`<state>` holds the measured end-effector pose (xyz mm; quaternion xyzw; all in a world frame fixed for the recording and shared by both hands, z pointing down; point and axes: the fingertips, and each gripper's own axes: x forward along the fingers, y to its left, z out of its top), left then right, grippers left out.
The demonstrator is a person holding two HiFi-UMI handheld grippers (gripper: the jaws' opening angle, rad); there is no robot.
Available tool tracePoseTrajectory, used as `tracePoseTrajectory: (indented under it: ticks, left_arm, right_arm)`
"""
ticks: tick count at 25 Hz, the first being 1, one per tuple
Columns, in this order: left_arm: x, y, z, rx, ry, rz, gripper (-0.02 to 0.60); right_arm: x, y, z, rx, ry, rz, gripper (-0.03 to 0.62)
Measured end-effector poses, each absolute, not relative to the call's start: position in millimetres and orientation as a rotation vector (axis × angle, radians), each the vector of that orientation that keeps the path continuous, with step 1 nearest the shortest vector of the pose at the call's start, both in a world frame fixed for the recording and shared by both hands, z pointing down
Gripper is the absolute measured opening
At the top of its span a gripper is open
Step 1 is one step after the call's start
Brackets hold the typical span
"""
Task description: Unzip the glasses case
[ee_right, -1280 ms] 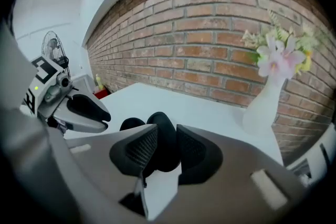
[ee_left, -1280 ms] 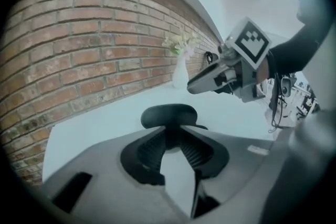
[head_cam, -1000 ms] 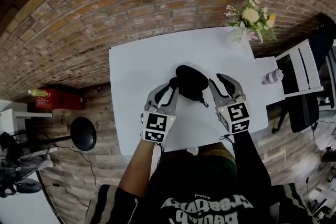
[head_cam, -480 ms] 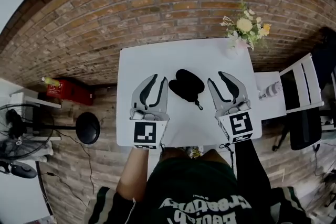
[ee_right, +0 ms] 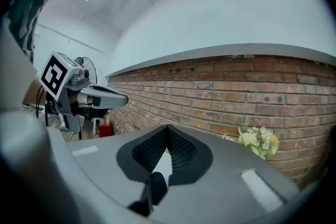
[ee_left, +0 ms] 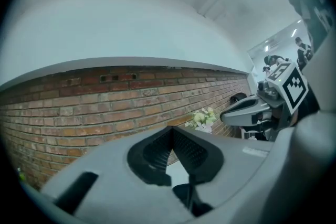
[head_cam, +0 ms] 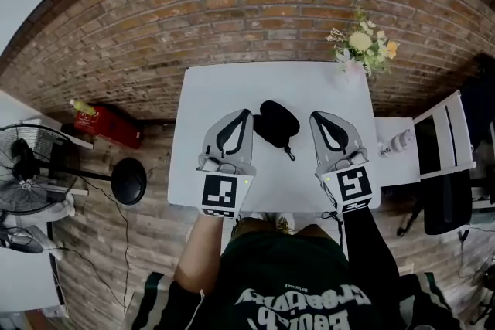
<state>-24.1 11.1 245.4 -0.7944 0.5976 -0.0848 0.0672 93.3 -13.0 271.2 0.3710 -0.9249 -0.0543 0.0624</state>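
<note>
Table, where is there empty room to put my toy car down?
The table is bare at its far left, from the brick-wall edge to the glasses case. The near strip between the left gripper and right gripper is free too. Crowded: the middle around the case, and the far right corner with the flowers.

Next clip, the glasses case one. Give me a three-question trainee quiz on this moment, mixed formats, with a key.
1. True or false: the left claw is clamped on the glasses case.
2. Multiple choice: in the head view, where does the glasses case lie? A) on the white table, between the two claws; B) on the floor; C) on the chair.
3. Fill in: the right claw is ____, with nothing in it.

Key: 1 false, its jaws have just closed on nothing, clear of the case; 2 A; 3 shut, its jaws also having just closed.
</note>
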Motion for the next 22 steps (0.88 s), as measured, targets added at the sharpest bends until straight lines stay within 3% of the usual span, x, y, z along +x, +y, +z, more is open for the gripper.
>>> tracePoseTrajectory:
  ticks: [22]
  left_arm:
    - [-32.9, 18.2, 242.5, -2.397, 1.836, -0.228, -0.005]
  right_arm:
    - [84.7, -8.9, 290.5, 1.045, -2.773, -0.133, 0.012]
